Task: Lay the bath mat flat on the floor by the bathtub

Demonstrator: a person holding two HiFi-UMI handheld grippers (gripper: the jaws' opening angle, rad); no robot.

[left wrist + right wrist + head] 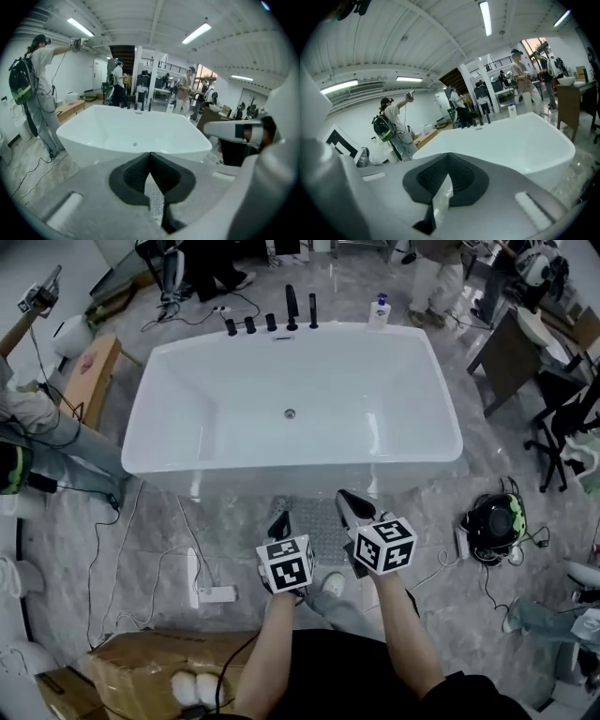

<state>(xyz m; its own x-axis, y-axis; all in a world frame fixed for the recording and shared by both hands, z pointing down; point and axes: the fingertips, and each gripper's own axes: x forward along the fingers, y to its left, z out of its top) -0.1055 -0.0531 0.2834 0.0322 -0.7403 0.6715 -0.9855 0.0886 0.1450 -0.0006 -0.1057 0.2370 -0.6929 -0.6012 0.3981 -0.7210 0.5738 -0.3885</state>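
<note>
Left gripper (279, 525) and right gripper (353, 509) fingers both clamped on the bath mat (317, 521), stretched between them along the bathtub (412, 474).

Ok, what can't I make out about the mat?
Head view: the bath mat is see-through against the floor; its outline and flatness are unclear, its near edge hidden by the left gripper and right gripper.
Gripper views: only a pinched sliver shows; the gripper bodies hide the rest.
</note>
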